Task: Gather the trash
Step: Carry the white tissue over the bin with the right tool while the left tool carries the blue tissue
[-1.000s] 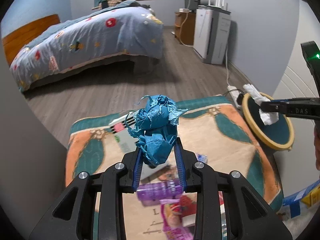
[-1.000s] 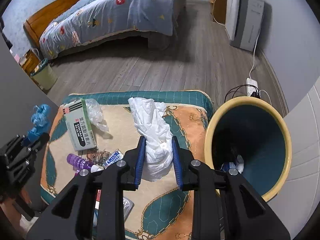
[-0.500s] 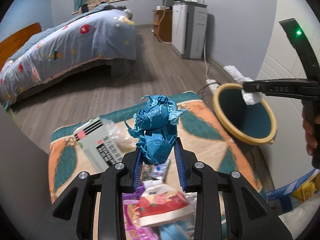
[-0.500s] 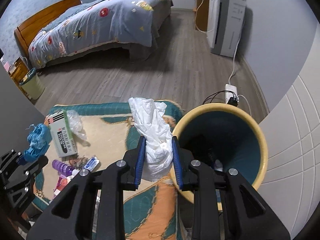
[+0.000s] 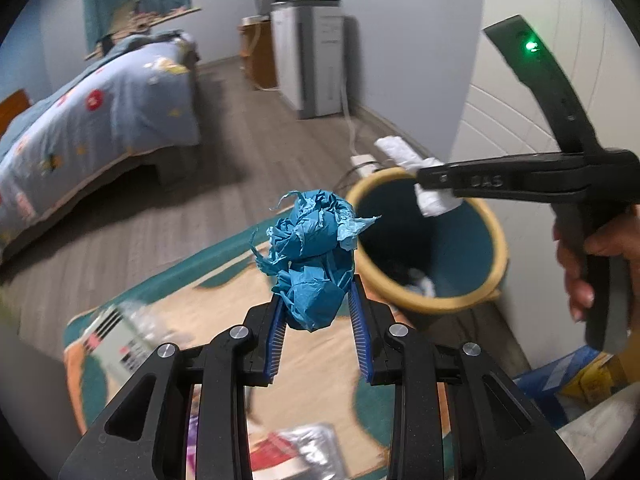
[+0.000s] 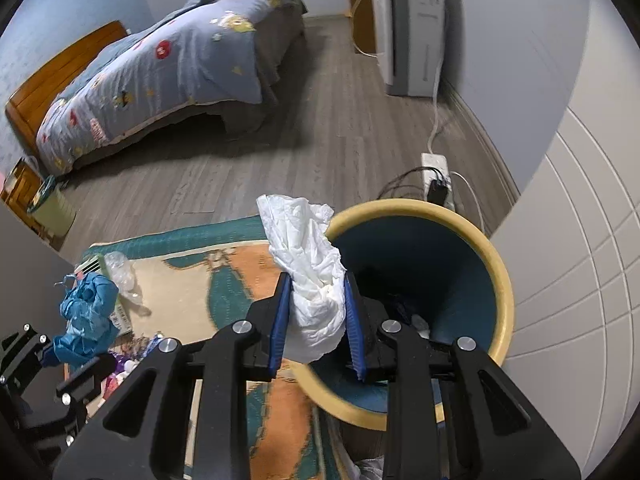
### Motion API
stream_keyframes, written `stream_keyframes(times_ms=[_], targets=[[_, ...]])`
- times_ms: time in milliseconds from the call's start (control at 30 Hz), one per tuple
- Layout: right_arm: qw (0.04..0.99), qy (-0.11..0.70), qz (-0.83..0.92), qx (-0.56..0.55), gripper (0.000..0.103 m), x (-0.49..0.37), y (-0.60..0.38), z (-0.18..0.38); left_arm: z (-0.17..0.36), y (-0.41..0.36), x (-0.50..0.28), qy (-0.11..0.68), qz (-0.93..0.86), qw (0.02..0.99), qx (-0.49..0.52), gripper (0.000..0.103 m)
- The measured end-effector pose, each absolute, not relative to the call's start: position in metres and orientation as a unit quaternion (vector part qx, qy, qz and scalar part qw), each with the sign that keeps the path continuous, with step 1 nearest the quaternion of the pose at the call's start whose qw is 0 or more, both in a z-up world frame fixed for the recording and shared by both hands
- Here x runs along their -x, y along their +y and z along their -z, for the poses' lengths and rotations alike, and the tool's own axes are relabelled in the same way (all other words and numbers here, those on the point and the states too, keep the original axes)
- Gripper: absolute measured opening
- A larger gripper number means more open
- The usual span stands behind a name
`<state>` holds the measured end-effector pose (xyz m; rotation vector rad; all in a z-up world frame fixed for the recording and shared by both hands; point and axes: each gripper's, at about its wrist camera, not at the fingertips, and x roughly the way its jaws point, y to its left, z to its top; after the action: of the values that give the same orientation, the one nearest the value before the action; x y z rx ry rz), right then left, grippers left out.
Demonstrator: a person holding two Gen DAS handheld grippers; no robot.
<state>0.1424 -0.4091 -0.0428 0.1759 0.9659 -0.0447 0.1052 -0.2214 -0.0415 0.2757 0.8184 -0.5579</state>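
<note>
My left gripper [image 5: 316,312] is shut on a crumpled blue paper ball [image 5: 310,256], held above the patterned rug [image 5: 216,312]. Just right of it stands the round bin [image 5: 496,248], yellow-rimmed and teal inside, with some scraps at its bottom. My right gripper [image 6: 316,316] is shut on a wad of white tissue [image 6: 312,264] and hangs over the bin's [image 6: 500,280] near-left rim. In the left wrist view the white tissue [image 5: 434,202] shows over the bin mouth, gripped by the right tool, a hand on its handle. The blue ball [image 6: 86,316] shows at the left of the right wrist view.
A white carton [image 5: 116,336], clear plastic [image 6: 122,276] and several wrappers [image 5: 296,452] lie on the rug. A power strip with cables [image 6: 436,176] sits behind the bin. The bed [image 6: 168,72] fills the far left; a white appliance [image 6: 412,28] stands by the right wall.
Both grippers have swung right toward the bin, each keeping its load. The white tissue now hangs over the bin's rim; the blue ball has come close beside it.
</note>
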Motion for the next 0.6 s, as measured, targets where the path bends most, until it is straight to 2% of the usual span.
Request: stream_keyframes(times_ms=[367,600], targets=[[0.842,0.497,0.087,-0.192,0.026,-0.134,-0.487,0.086,0.072,-0.287,-0.115,0.425,0.32,0.833,-0.154,0.031],[0.82,0.521,0.107,-0.211,0.026,-0.131,-0.499,0.111,0.102,-0.321,-0.125,0.447,0.335,0.811,-0.173,0.032]])
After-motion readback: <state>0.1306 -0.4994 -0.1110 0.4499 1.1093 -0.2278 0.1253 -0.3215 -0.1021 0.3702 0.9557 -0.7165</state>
